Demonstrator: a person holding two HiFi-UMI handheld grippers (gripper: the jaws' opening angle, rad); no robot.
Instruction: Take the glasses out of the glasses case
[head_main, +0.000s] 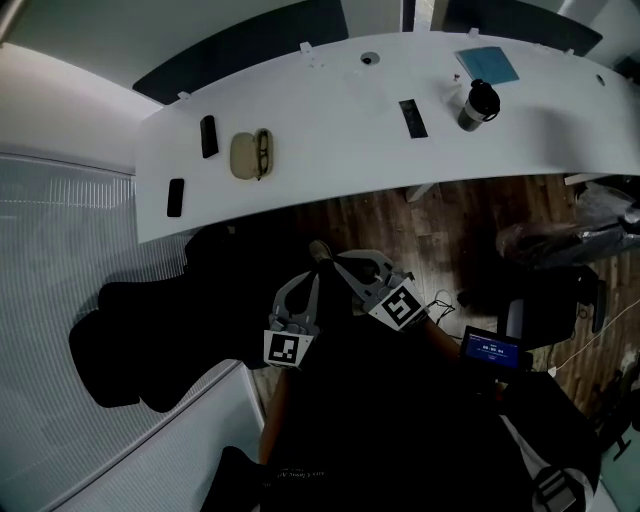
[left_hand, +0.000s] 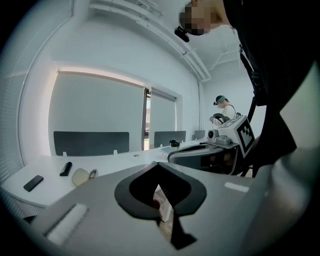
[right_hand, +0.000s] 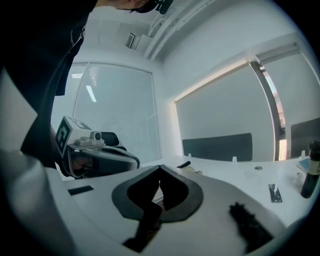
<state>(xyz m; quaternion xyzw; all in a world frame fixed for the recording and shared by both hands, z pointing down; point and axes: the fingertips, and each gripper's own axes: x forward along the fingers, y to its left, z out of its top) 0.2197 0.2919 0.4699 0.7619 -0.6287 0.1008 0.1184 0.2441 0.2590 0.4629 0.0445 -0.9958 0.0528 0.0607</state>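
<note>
Closed tight and holding nothing, the left gripper (head_main: 316, 264) and right gripper (head_main: 337, 258) are hanging well short of the beige oval glasses case (head_main: 243, 155) and its dark-framed glasses (head_main: 263, 153) ahead-left on the curved white desk (head_main: 330, 130), so the approach is probably only beginning, calling for reaching forward and opening.

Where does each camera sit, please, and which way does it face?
Head view: on the person's head, steeply down onto the desk; left hand-held gripper, right hand-held gripper and dark clothing show.
Left gripper view: on the left hand-held gripper, along its shut jaws toward the desk; right one shows.
Right gripper view: likewise on the right; left one shows.
Shared: glasses case, in head and left gripper views.
</note>
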